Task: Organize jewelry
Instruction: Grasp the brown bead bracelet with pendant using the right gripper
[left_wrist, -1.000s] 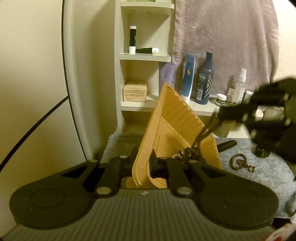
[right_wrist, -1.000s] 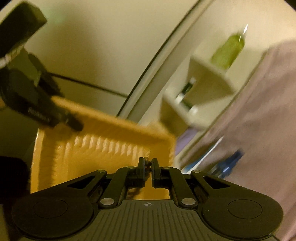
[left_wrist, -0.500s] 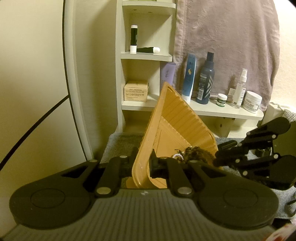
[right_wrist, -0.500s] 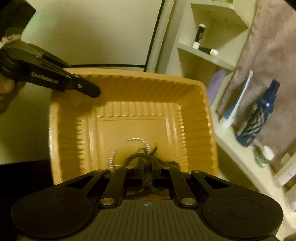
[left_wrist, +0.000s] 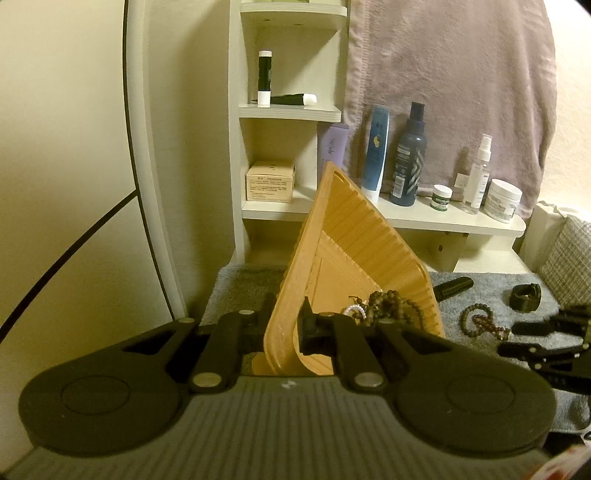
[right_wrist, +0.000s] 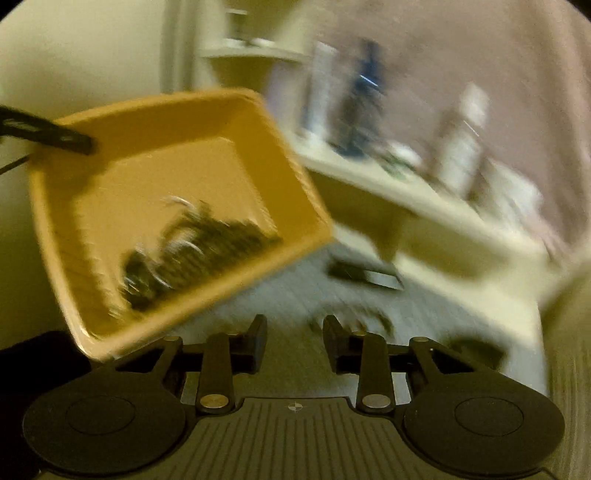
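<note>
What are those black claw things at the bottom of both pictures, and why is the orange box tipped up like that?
They are grabbing tools that a person holds, one in each hand. Each has a small camera looking out along its jaws, so each picture is one tool's own view.

The left gripper is shut on the rim of the orange tray and holds it tilted above the grey towel. Inside lies a pile of bead bracelets.

The right gripper has just been opening its jaws, and nothing is between them. Its picture is blurry.

On the towel beside the tray lie another bead bracelet, a black tube and a dark band. Behind them, bottles and jars stand on a white shelf.
</note>
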